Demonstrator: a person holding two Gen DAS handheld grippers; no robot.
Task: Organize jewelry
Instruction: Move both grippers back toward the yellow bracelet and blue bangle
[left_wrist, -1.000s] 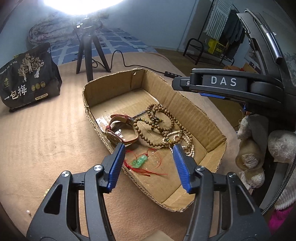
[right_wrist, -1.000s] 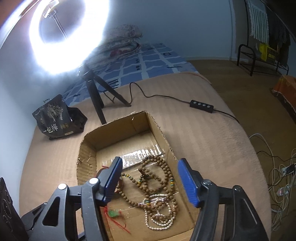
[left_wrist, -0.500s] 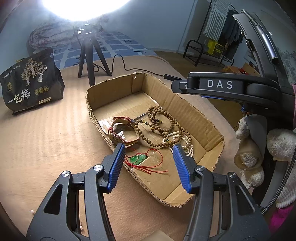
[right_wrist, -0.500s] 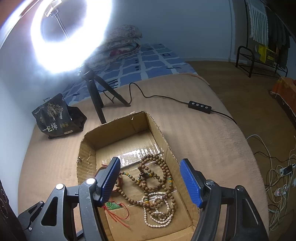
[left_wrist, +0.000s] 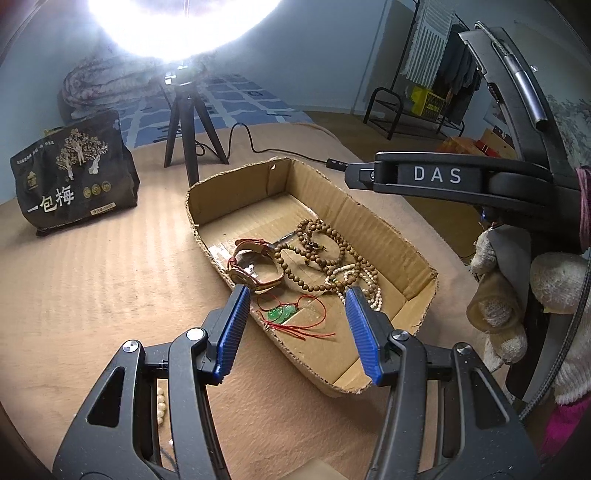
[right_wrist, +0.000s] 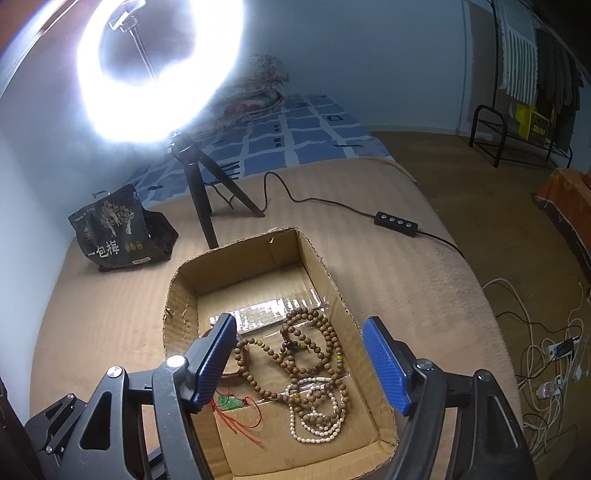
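Observation:
A shallow cardboard box (left_wrist: 388, 236) (right_wrist: 332, 280) lies on a tan bedspread. In it are brown wooden bead strands (left_wrist: 325, 254) (right_wrist: 314, 350), a white pearl strand (left_wrist: 365, 280) (right_wrist: 314, 424), a leather-strap watch (left_wrist: 255, 266) and a green jade pendant on red cord (left_wrist: 282, 314) (right_wrist: 229, 402). My left gripper (left_wrist: 295, 328) is open and empty, above the box's near side over the pendant. My right gripper (right_wrist: 299, 363) is open and empty, above the beads; its body shows in the left wrist view (left_wrist: 436, 177).
A black snack bag (left_wrist: 70, 184) (right_wrist: 118, 232) stands at the far left. A ring light on a tripod (left_wrist: 188, 136) (right_wrist: 199, 195) stands behind the box, its cable and switch (right_wrist: 395, 223) running right. A few loose pearls (left_wrist: 160, 402) lie on the bedspread under my left gripper.
Both grippers have drawn back and up from the box, still open. The box and jewelry sit lower and farther in both views. The jewelry has not moved.

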